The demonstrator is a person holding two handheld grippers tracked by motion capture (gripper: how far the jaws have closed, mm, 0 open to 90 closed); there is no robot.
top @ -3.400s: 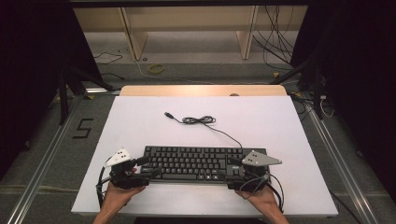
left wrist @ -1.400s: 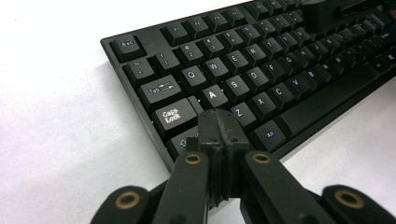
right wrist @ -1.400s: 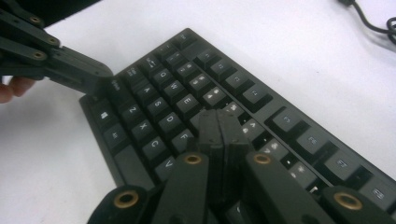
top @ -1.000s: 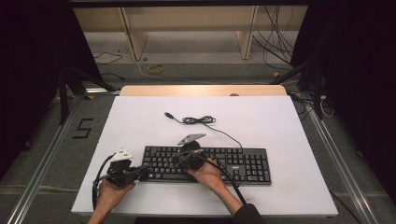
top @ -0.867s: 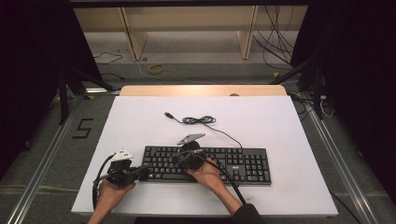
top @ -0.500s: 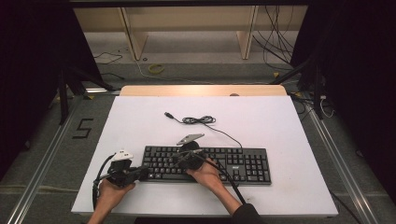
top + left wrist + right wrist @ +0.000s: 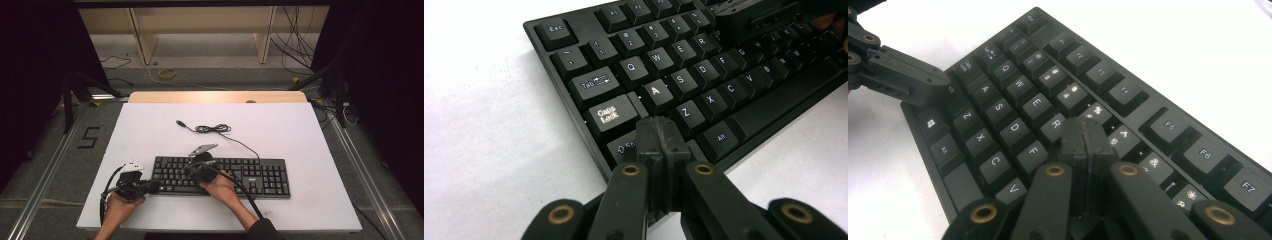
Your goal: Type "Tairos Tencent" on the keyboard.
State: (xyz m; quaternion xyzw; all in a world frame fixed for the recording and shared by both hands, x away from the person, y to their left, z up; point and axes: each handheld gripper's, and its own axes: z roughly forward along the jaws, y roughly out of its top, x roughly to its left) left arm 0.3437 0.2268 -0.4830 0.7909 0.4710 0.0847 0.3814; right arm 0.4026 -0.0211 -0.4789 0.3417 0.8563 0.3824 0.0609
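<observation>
Keyboard [image 7: 220,175]: black, full-size, flat on the white desk [image 7: 300,130], toward the near edge and a little left of centre.
Long axis: runs left to right across the desk, parallel to the person's side; numeric pad at the right end, Esc corner at the left.
Cable [image 7: 212,128]: leaves the keyboard's far edge and lies in a loose coil farther out on the desk, plug end free.
Left gripper [image 7: 150,186]: at the keyboard's left end; in the left gripper view the 2 fingers [image 7: 651,142] are pressed together with nothing between them, tips low over the Shift key just below Caps Lock [image 7: 608,114].
Right gripper [image 7: 192,172]: over the left-centre of the key field; in the right gripper view its fingers [image 7: 1078,142] are also closed flat against each other and empty, tips among the keys between R and the number row, with F just beside them.
Key relation: the keys lie directly under both sets of closed tips, so any coming press is straight down, not a reach; whether either tip actually touches a key I cannot tell.
Nearer hand: left serves the left-edge keys, right the letters around R and F; the right half of the keyboard is well apart from both.
Step, as judged: closed tips used as pokers for pressing keys.
</observation>
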